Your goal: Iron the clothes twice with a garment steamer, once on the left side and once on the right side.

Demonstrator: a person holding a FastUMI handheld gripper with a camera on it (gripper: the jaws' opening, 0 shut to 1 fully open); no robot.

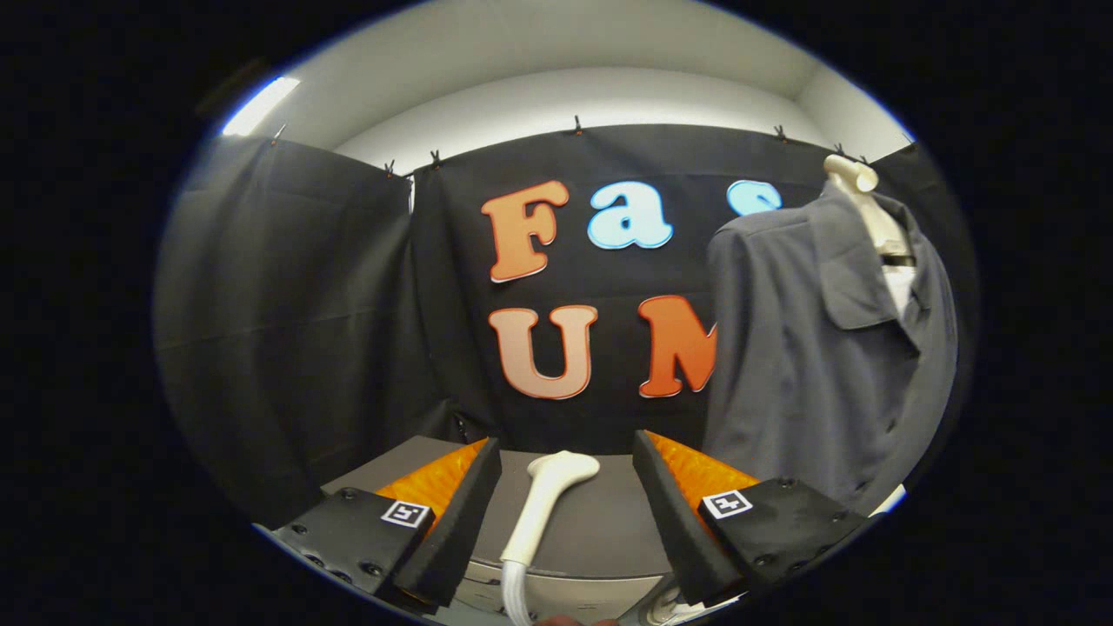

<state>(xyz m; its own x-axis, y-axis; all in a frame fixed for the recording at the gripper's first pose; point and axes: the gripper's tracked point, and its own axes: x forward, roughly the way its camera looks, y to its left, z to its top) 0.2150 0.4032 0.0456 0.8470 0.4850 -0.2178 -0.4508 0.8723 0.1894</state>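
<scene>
The steamer (546,509) lies on the grey desk (600,522) between the spread fingers (565,513), which stand apart on either side and do not touch it, so nothing is grasped yet. The grey shirt (809,348) hangs on a mannequin (856,187) beyond the fingers, to the right; neither side looks ironed so far. No brand or label on them is legible.

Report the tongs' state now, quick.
Tongs: open, fingers spread on either side of the white steamer head, not pressing on it; nothing gripped.
</scene>
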